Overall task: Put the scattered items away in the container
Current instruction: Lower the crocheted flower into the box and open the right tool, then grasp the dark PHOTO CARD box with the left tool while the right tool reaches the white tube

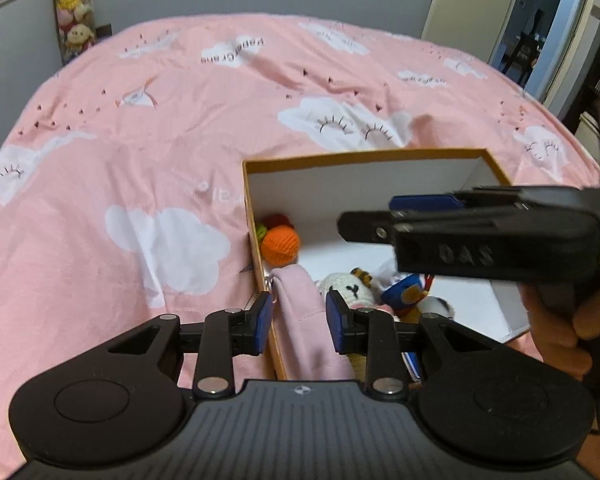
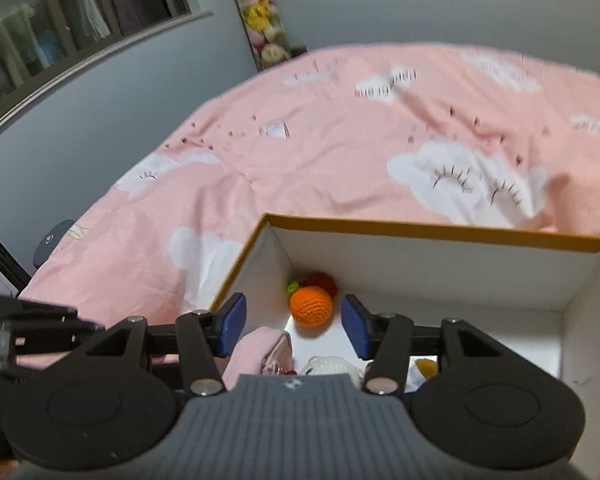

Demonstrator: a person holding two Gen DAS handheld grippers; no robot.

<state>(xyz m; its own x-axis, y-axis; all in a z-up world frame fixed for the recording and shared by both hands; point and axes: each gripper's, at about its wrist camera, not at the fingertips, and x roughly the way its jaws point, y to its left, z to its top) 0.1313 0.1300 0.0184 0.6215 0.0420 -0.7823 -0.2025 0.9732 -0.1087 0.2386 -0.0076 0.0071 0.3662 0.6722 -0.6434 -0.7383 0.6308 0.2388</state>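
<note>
An open cardboard box (image 1: 356,157) with white inner walls sits on the pink bed; it also shows in the right wrist view (image 2: 440,232). Inside lie an orange crochet ball (image 1: 280,245) (image 2: 311,306), a red crochet piece (image 1: 278,220) (image 2: 322,281), a pink pouch (image 1: 304,304) (image 2: 260,350), a white crochet doll (image 1: 346,286) and a blue toy (image 1: 404,294). My left gripper (image 1: 298,322) is open over the box's near left wall, its pads either side of the pink pouch without touching. My right gripper (image 2: 294,326) is open and empty above the box interior; from the side it shows in the left wrist view (image 1: 364,224).
The pink duvet (image 1: 140,140) with white clouds covers the bed around the box. A hanging column of plush toys (image 1: 74,8) is on the far wall. A door (image 1: 472,4) stands at the far right. A window (image 2: 80,24) is at the left.
</note>
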